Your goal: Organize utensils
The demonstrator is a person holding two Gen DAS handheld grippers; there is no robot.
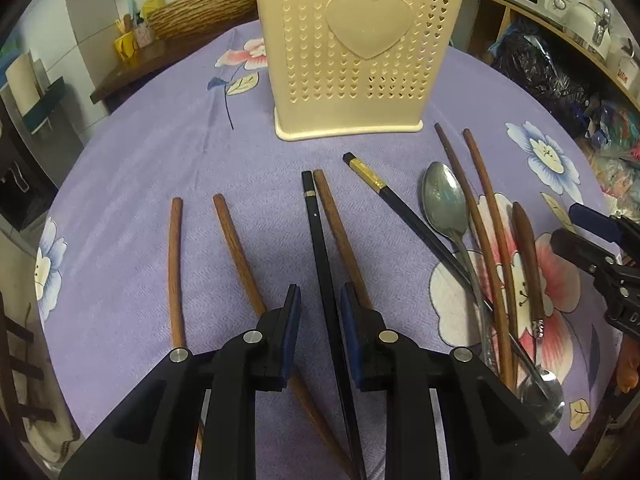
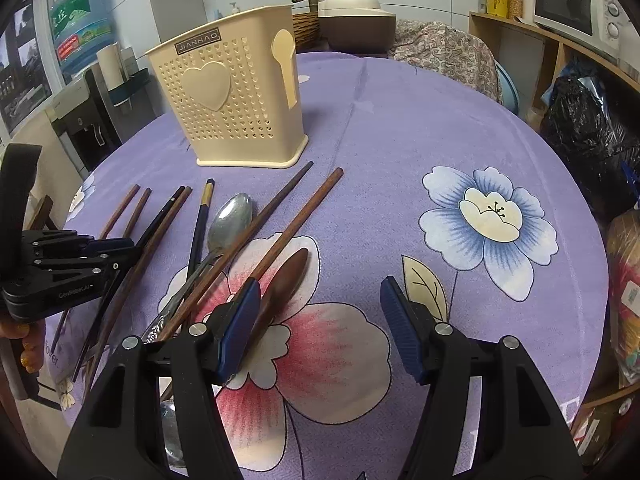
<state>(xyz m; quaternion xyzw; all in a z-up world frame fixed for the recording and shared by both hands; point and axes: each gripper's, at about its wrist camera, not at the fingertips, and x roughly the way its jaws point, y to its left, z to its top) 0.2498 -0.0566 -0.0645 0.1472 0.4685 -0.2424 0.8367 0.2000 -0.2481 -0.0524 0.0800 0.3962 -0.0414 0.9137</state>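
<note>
A cream perforated utensil holder [image 1: 360,52] stands upright at the far side of the purple cloth; it also shows in the right wrist view [image 2: 232,108]. Brown and black chopsticks and a metal spoon [image 1: 444,204] lie loose in front of it. My left gripper [image 1: 320,300] is low over the cloth, its fingers partly open on either side of a black chopstick [image 1: 320,248], not clamping it. My right gripper [image 2: 316,292] is wide open and empty; a dark wooden spoon [image 2: 288,276] lies by its left finger. The left gripper also shows in the right wrist view [image 2: 120,248].
The round table [image 2: 400,128] carries a purple flowered cloth. Two brown chopsticks [image 1: 176,264] lie at the left. A second metal spoon [image 1: 544,396] lies near the front edge. Shelves with a microwave [image 2: 568,4] and a black bag [image 2: 588,128] stand at the right.
</note>
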